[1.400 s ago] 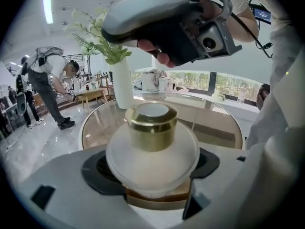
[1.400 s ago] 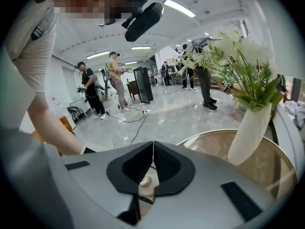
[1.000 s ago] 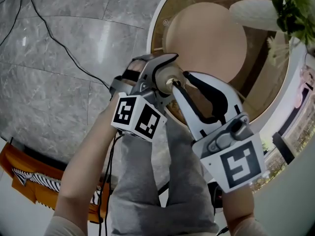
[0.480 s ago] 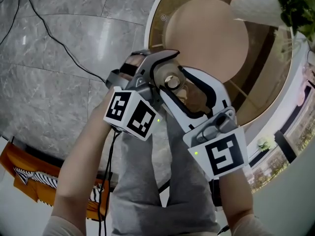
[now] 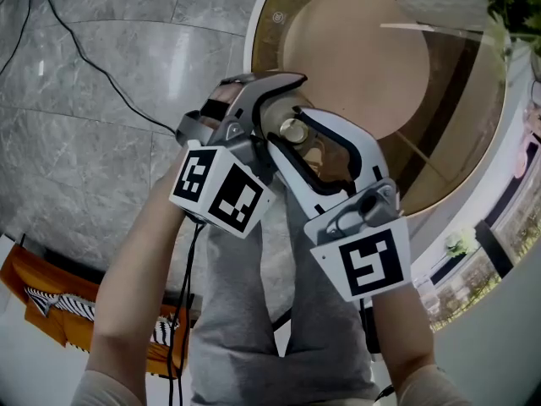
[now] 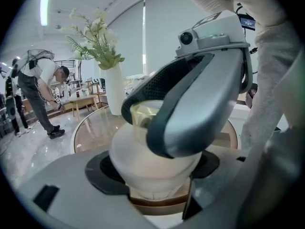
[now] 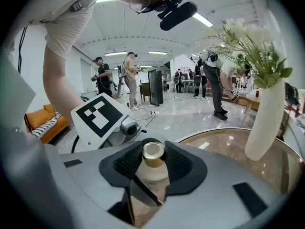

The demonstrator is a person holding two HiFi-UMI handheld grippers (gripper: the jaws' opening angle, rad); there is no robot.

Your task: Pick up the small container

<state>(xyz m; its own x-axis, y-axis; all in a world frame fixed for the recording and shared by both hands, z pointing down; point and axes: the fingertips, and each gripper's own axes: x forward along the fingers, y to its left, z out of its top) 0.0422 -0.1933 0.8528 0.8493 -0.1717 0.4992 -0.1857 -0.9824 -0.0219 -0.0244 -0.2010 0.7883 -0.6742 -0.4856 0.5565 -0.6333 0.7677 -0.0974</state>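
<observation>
While you hold both grippers close together by the near rim of the bench (image 5: 251, 45), the container (image 5: 293, 129) hangs between them in the air, off the glass top. Your left gripper (image 5: 275, 108) is clamped on its pale, round body. In the left gripper view that body fills the gap between the dark pads and is pressed from both sides. Your right gripper (image 5: 297, 142) meets it from the opposite side, and one of its jaws arches over the top of the container. Those jaws have just been closing with the gold cap (image 7: 153, 152) between them. In the right gripper view the ribbed pads lie against the cap and the neck under it on either side, so this gripper has the top end while the left one has the body. Your two hands sit side by side above your grey trousers (image 5: 245, 311).

Beyond the container, a white vase (image 7: 267, 128) with green stems and pale flowers (image 7: 248, 46) stands on the bench, and a round tan disc (image 5: 363, 57) shows through the glass. A black cable (image 5: 82, 56) runs across the grey marble floor (image 5: 84, 167) on your left. An orange sofa (image 7: 40, 118) stands behind you, and several people (image 7: 128, 78) are well off in the hall.
</observation>
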